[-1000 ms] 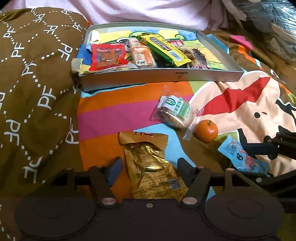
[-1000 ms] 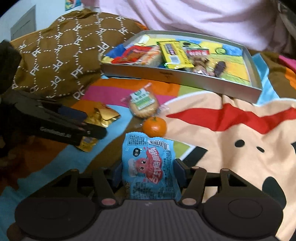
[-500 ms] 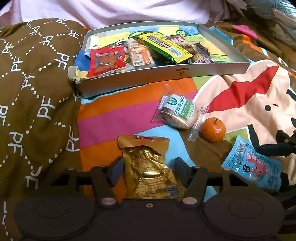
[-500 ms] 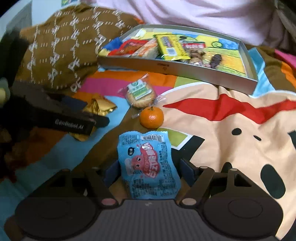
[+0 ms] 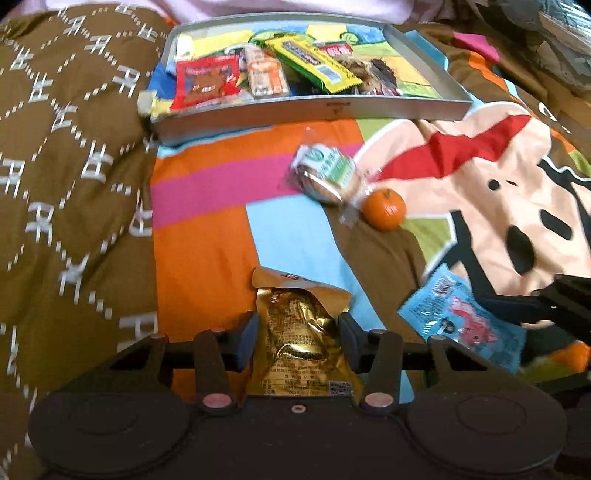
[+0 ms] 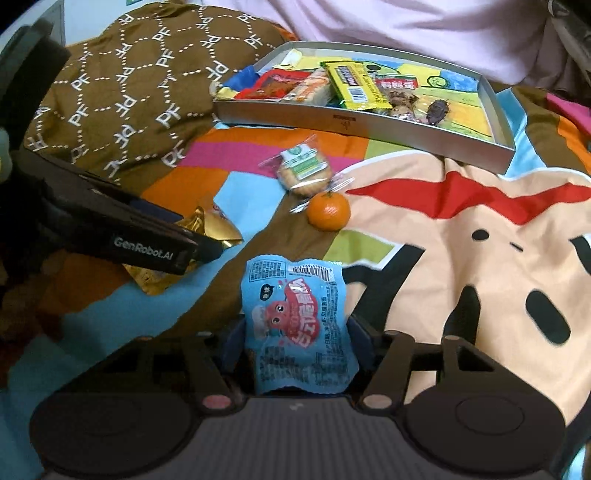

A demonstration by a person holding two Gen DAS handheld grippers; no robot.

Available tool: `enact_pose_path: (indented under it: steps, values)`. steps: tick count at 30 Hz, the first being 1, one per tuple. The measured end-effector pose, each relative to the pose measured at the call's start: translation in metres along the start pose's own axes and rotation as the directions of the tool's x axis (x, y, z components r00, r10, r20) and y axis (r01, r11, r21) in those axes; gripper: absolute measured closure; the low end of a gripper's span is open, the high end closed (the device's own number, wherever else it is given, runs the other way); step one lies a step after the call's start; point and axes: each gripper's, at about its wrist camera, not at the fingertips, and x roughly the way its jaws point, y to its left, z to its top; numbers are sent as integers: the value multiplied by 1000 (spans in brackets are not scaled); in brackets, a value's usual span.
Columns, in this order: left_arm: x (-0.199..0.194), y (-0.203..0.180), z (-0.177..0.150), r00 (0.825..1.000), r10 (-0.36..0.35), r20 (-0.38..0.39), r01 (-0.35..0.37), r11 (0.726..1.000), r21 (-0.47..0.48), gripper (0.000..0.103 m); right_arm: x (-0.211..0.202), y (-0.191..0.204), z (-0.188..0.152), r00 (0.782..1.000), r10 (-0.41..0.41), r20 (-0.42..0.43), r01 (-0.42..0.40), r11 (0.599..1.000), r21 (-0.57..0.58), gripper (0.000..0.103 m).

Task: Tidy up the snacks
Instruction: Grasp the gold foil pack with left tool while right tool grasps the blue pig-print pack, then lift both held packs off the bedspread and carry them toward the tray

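Note:
My left gripper point(image 5: 297, 334) is shut on a gold foil snack pouch point(image 5: 301, 343), held just above the bedspread. My right gripper point(image 6: 295, 338) is shut on a blue snack packet point(image 6: 297, 325) with a red cartoon; that packet also shows in the left wrist view point(image 5: 461, 317). A grey tray point(image 5: 332, 109) at the back holds several snacks: a red packet point(image 5: 205, 81), an orange one point(image 5: 264, 74), a yellow-green bar point(image 5: 314, 64). A wrapped cookie point(image 5: 327, 175) and a mandarin point(image 5: 384, 208) lie on the bedspread between the tray and the grippers.
A brown patterned quilt point(image 5: 70, 166) bulges on the left, against the tray's left end. The colourful cartoon bedspread point(image 5: 480, 177) spreads to the right. A pink sheet point(image 6: 406, 26) lies behind the tray. The left gripper's body point(image 6: 122, 236) crosses the right wrist view.
Both grippers have closed in on their packets and lifted them a little. The left gripper has drawn back from the tray with the gold pouch.

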Motion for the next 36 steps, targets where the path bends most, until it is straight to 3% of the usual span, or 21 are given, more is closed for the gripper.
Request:
enact_pose_path:
  steps: [4,18,27,29,32,36]
  values:
    - [-10,-1,-10,1000,-8,-8,8,1000,19,52,0,6,-5,1000,-5,2,5,999,-40,37]
    - [-5,-4,-9,1000,5,-14,-4,998,70,44,-1,8,-9,999,-18,35,19,1000,-9,37]
    - [-6,-6,-9,1000,-7,-3,7,996,86,54,-7,9,-14,996,-29,80,28,1000,13,43]
    - [-7,-1,-9,999,-44,19,44,998,33,56,-8,10,-16,995,-32,91,31,999,8,44]
    - [-5,13,-9,980,-188,72,195,975,-111,56,-9,14,-19,994,-32,105,34,999,-11,44]
    - [1,17,-10,975,-189,116,208,961,-183,56,-10,12,-22,993,-13,116,14,1000,-11,44]
